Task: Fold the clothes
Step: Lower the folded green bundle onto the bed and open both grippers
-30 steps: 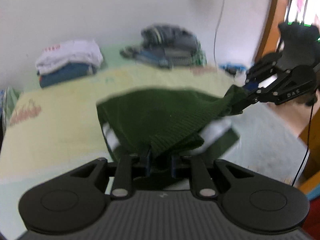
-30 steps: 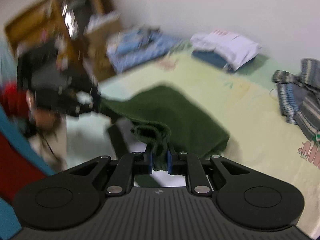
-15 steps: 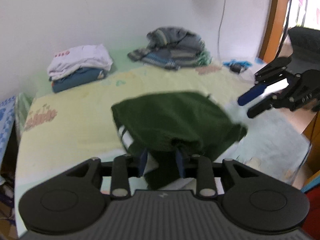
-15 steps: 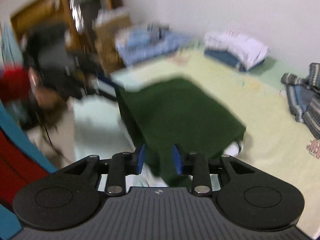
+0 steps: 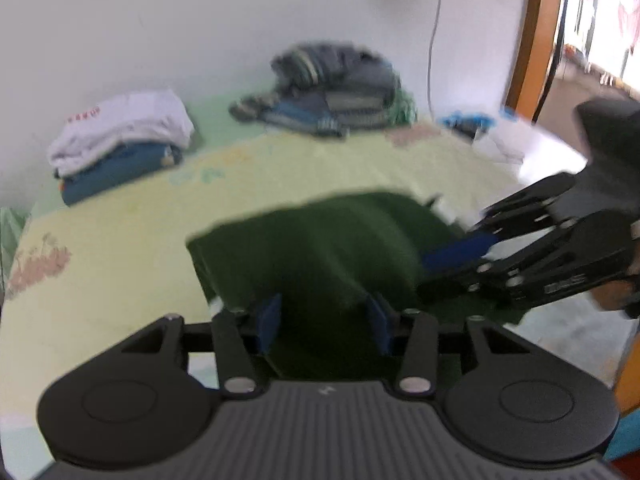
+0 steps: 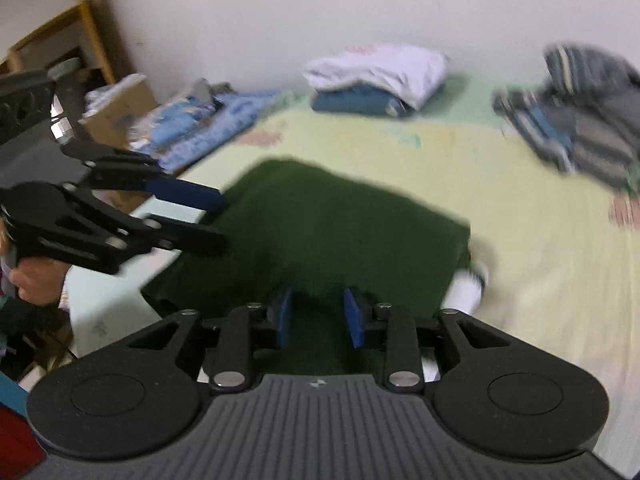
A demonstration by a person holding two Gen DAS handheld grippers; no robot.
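A dark green knitted garment lies folded flat on the pale yellow bed sheet, with a bit of white cloth showing under its right edge. My left gripper hovers over the garment's near edge. Its jaws are opening, and the blue pads stand apart from the fabric seen between them. My right gripper is open over the opposite near edge and grips nothing.
A folded stack, white on blue, sits by the wall. A loose pile of striped clothes lies further along. A cardboard box and blue bedding stand beside the bed. A wooden door frame rises at right.
Both grippers held the green garment up a second ago. They have let go and dropped lower, and the garment now lies flat on the bed with both pairs of jaws spread.
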